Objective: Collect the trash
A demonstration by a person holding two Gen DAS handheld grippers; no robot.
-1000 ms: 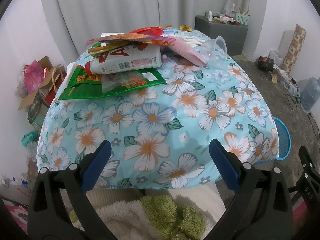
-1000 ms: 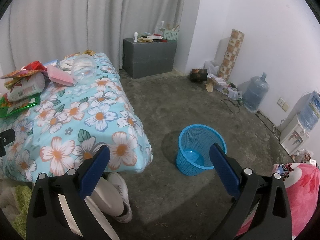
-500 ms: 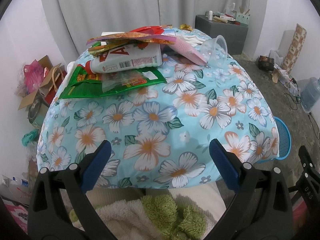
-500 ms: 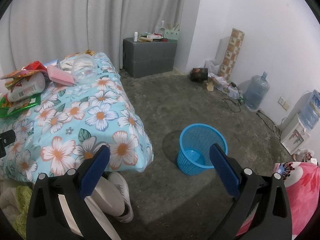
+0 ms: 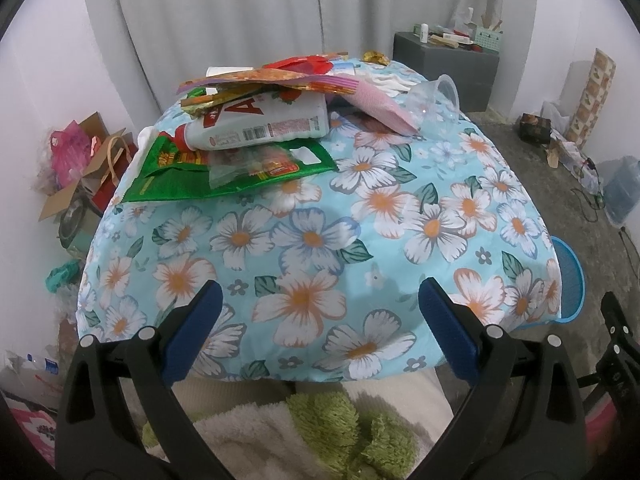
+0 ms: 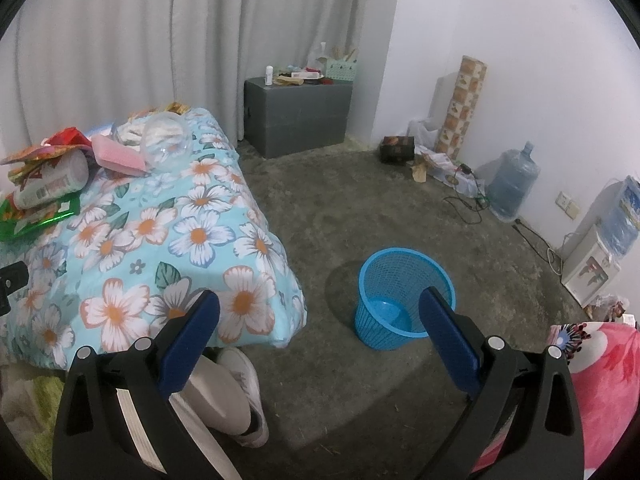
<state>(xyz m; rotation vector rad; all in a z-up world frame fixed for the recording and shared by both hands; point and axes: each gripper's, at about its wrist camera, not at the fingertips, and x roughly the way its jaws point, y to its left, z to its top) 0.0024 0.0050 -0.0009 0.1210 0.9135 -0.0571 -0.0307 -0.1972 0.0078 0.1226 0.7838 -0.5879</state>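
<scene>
Pre-grasp, nothing collected yet. Left hand-held gripper wide, empty, facing trash pile at 12 o'clock on floral surface. Right hand-held gripper wide, empty (over floor); blue basket at 1 o'clock. Next: reach for green wrapper.
</scene>
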